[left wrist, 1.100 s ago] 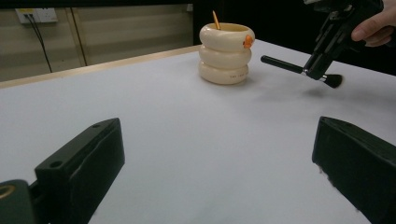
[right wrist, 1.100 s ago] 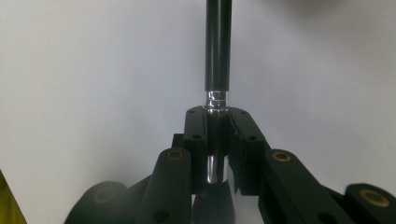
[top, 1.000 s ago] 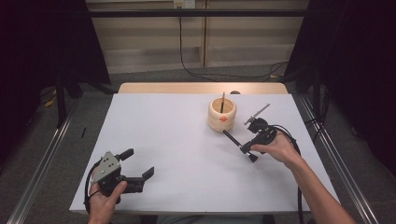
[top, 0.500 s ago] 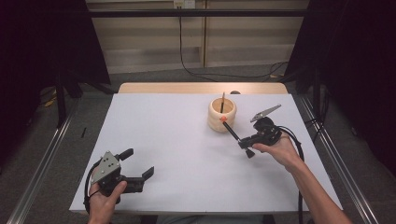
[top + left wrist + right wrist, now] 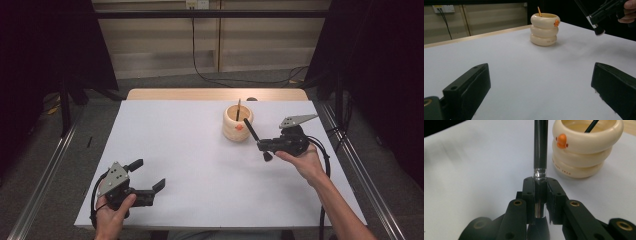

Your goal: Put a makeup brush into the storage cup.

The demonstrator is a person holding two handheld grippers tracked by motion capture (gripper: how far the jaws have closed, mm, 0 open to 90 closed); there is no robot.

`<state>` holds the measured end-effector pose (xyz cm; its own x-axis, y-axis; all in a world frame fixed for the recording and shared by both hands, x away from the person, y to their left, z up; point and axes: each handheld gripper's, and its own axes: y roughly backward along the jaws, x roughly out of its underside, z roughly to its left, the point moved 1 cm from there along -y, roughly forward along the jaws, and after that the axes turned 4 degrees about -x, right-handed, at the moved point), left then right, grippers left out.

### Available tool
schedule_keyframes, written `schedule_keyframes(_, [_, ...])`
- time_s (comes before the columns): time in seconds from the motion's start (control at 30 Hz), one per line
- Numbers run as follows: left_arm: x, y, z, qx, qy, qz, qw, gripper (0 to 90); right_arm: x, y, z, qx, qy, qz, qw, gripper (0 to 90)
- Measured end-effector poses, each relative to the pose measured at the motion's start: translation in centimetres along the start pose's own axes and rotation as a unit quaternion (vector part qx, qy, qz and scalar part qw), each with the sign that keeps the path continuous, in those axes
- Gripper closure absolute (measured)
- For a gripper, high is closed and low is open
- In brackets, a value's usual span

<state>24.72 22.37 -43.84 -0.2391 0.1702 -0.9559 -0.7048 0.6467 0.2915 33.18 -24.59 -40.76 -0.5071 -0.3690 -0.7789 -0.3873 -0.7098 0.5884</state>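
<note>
One makeup brush (image 5: 254, 136) sits clamped in the right claw (image 5: 263, 145), right of centre, likely headed handle-first into the cream holder (image 5: 237, 123); the left claw (image 5: 149, 175) rests open, lower left.

1. A white desk (image 5: 190, 150) top with a pale wooden strip along its far edge.
2. A grey floor (image 5: 45, 165) around the desk, with metal rails (image 5: 47, 170) running along both sides.
3. A pale panelled wall (image 5: 160, 45) behind, bearing a white socket plate (image 5: 196, 4).
4. A black cable (image 5: 210, 75) hangs from the socket plate and trails across the floor.
5. Dark curtains (image 5: 45, 45) on either side.
</note>
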Motion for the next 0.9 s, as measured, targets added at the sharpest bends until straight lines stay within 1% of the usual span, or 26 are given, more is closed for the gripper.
schedule_keyframes(0.07, [0.0,0.0,0.0,-0.001,0.001,0.0,1.0,2.4,-0.1,0.2,0.1,0.002,0.003,-0.019,0.9998,78.3])
schedule_keyframes(0.13, [0.0,0.0,0.0,-0.002,0.004,-0.003,1.0,2.4,-0.1,0.4,0.1,0.003,0.005,-0.03,0.9995,78.3])
schedule_keyframes(0.17, [0.0,0.1,0.0,-0.002,0.004,-0.003,1.0,2.4,-0.2,0.5,0.1,-0.001,0.002,-0.038,0.9993,78.3])
schedule_keyframes(0.23, [0.0,0.1,0.1,0.002,0.011,-0.01,0.9999,2.4,-0.2,0.6,0.2,0.001,0.003,-0.043,0.9991,78.3])
schedule_keyframes(0.27, [0.0,0.1,0.1,0.003,0.01,-0.01,0.9999,2.4,-0.2,0.7,0.2,-0.002,0.004,-0.05,0.9987,78.3])
schedule_keyframes(0.37, [0.0,0.2,0.1,0.003,0.009,-0.007,0.9999,2.4,-0.3,0.9,0.3,0.001,0.007,-0.066,0.9978,78.3])
schedule_keyframes(0.53, [0.0,0.2,0.1,0.003,0.009,-0.007,0.9999,2.4,-0.5,1.3,0.4,0.004,0.01,-0.094,0.9956,78.3])
schedule_keyframes(0.67, [0.0,0.2,0.1,0.004,0.008,-0.008,0.9999,2.4,-0.6,1.6,0.4,0.012,0.009,-0.121,0.9926,78.3])
schedule_keyframes(0.77, [0.0,0.3,0.1,0.003,0.007,-0.007,0.9999,2.4,-0.6,1.8,0.4,0.011,0.004,-0.14,0.9901,78.3])
schedule_keyframes(0.87, [0.1,0.4,0.1,0.003,0.008,-0.008,0.9999,2.4,-0.6,1.9,0.4,0.008,0.004,-0.143,0.9897,78.3])
schedule_keyframes(0.9, [0.1,0.4,0.1,0.003,0.008,-0.008,0.9999,2.4,-0.6,1.9,0.4,0.005,0.004,-0.141,0.99,78.3])
